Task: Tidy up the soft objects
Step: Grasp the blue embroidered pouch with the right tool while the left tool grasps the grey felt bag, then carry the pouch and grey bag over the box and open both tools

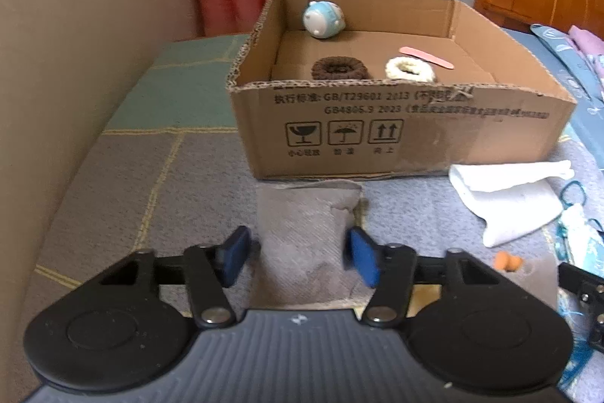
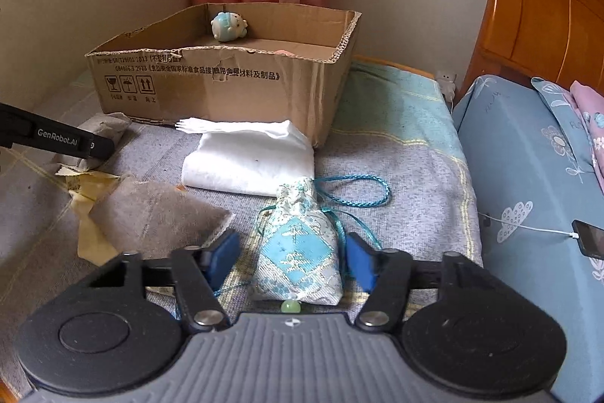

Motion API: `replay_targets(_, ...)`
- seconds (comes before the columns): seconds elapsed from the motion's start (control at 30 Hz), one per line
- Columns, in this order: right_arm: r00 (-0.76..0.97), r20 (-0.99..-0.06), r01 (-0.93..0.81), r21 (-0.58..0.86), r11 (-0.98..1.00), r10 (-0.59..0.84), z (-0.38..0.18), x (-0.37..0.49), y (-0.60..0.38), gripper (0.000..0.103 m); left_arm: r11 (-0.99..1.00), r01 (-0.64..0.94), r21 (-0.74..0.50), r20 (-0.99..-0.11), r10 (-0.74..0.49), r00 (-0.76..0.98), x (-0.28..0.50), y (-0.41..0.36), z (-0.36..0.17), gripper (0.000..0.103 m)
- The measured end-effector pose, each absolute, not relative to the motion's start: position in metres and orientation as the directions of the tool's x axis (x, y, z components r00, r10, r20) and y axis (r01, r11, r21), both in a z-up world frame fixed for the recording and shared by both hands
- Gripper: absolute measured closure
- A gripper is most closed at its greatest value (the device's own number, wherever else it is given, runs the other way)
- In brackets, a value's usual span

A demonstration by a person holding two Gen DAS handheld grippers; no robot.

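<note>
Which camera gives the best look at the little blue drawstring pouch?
The right wrist view: the blue drawstring pouch lies whole and centred between the right gripper pads. The left wrist view catches only a sliver of it at the right edge.

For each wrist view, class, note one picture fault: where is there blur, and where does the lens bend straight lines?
Left wrist view: the blue pad of the left gripper is smeared, and the lower print on the cardboard box is soft; the box's near rim bows. Right wrist view: the pouch is fairly sharp, the wooden headboard curves, and the corners go dark.
</note>
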State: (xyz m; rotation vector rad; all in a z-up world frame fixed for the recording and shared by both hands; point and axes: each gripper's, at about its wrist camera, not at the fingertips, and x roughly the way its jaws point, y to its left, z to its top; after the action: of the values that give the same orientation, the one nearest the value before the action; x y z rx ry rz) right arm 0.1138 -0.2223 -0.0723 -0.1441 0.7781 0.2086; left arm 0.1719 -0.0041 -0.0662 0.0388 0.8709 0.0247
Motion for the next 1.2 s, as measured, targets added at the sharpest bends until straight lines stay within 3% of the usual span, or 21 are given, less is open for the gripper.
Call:
replay_targets(0.07,0.694,-0.709,-0.24,-0.063,0.969,0.126,-0.073,0.115,-0.221,0.043,0.999,-0.006,0.036,-0.768,0.032,0.64,0.174,-0.003,-0.066,0.036)
replay_targets(0.13,0.697,-0.707,-0.238,-0.07,0.969,0.12,-0.074,0.116,-0.22,0.048,1.0,0.005,0.006,-0.774,0.001,0.633,0.175,-0.001,-0.065,0.054)
replay_targets(0.33,0.691,-0.716,-0.233,-0.089,0.968,0.101,-0.07,0.116,-0.22,0.061,0.997,0.068,0.027,-0.778,-0.022,0.628,0.171,-0.006,-0.059,0.067)
replay_targets(0.77,0.711,-0.678,-0.331,-0.09,0.939,0.185,-0.02,0.104,-0.232,0.063,0.979,0.202,0.01,-0.736,-0.129,0.665,0.141,0.004,0.0,0.069)
replay_targets(1.2,0.776,-0.572,-0.412,-0.141,0.9,0.266,0.05,0.112,-0.233,0.063,0.95,0.311,0.011,-0.637,-0.233,0.735,0.162,-0.02,0.059,0.069)
